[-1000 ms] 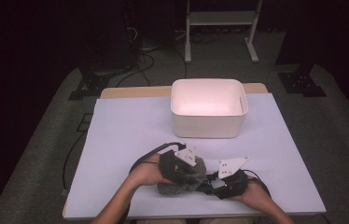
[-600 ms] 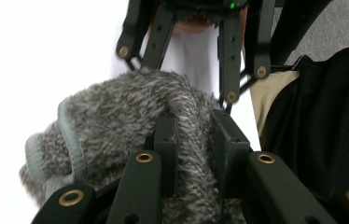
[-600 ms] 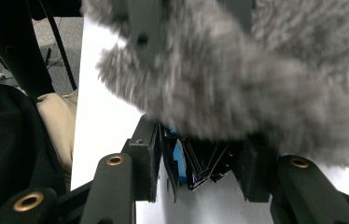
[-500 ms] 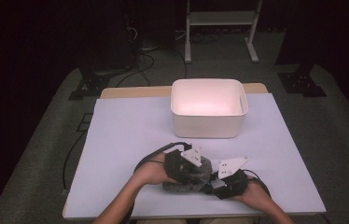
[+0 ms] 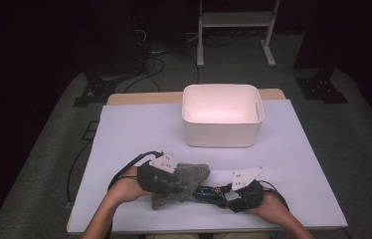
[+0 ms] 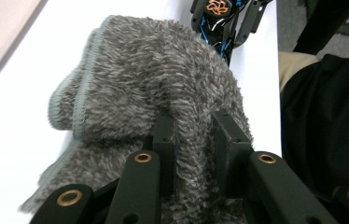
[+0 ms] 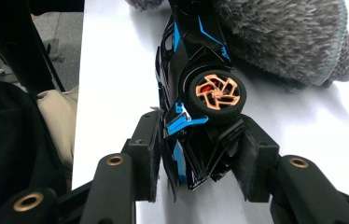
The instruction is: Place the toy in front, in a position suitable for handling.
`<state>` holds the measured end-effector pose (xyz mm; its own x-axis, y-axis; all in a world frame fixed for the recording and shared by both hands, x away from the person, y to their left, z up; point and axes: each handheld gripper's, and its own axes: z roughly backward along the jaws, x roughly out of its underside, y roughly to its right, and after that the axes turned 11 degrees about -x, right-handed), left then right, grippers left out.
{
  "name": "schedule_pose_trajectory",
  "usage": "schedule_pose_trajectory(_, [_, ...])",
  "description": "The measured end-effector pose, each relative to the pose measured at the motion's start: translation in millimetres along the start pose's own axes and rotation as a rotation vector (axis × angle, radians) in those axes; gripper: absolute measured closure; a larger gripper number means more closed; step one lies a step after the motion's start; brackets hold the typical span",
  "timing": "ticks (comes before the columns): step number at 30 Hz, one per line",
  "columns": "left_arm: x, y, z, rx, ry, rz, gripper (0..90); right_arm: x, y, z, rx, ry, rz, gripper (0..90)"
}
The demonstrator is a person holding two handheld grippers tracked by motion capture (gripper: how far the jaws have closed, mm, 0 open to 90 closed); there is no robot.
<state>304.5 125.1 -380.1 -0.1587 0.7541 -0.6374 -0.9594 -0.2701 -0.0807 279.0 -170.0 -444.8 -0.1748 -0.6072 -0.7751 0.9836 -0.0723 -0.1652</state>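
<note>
Toy car [image 7: 196,88], black with blue trim and a copper wheel, lies pinched at its end between the right gripper's [image 7: 196,161] 2 jaws. Just beyond it, the left gripper [image 6: 193,140] clamps a fold of grey fluffy cloth [image 6: 163,79]. Farther off stands a white bin [image 5: 222,114].

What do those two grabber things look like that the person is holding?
Each gripper is chunky and black. The left gripper and the right gripper both carry a pale three-cornered plate on top. Up close, the black jaws have round brass-coloured rivets and flat dark pads. A black cable trails from the left one. The forearms are bare.
</note>
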Motion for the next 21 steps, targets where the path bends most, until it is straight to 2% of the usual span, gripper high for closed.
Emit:
schedule_pose_trajectory(3, [-0.8, -1.3, -0.6, 0.006, 0.0, 0.0, 73.4, -4.0, 4.1, -0.9, -0.028, -0.01, -0.02, 54.7])
schedule_pose_trajectory(7, [-0.2, -2.5, -0.8, 0.015, 0.005, 0.009, 73.4, -8.7, 6.9, -3.8, -0.048, -0.005, -0.016, 55.0])
schedule_pose_trajectory(12, [-1.4, -5.3, 0.0, 0.018, 0.017, 0.014, 73.9, -17.5, 14.2, -6.6, -0.089, -0.048, 0.02, 56.3])
schedule_pose_trajectory(15, [-7.3, -8.5, -1.2, -0.004, 0.011, 0.005, 73.9, -21.8, 17.1, -5.1, -0.035, -0.07, 0.063, 56.2])
schedule_pose_trajectory(18, [-16.0, -15.3, -2.7, -0.009, 0.017, 0.006, 73.9, -24.7, 29.5, -0.9, -0.017, -0.078, 0.086, 56.3])
schedule_pose_trajectory(21, [-28.8, -23.9, -7.1, -0.024, 0.009, -0.001, 73.9, -25.9, 37.6, 1.7, -0.015, -0.086, 0.084, 56.2])
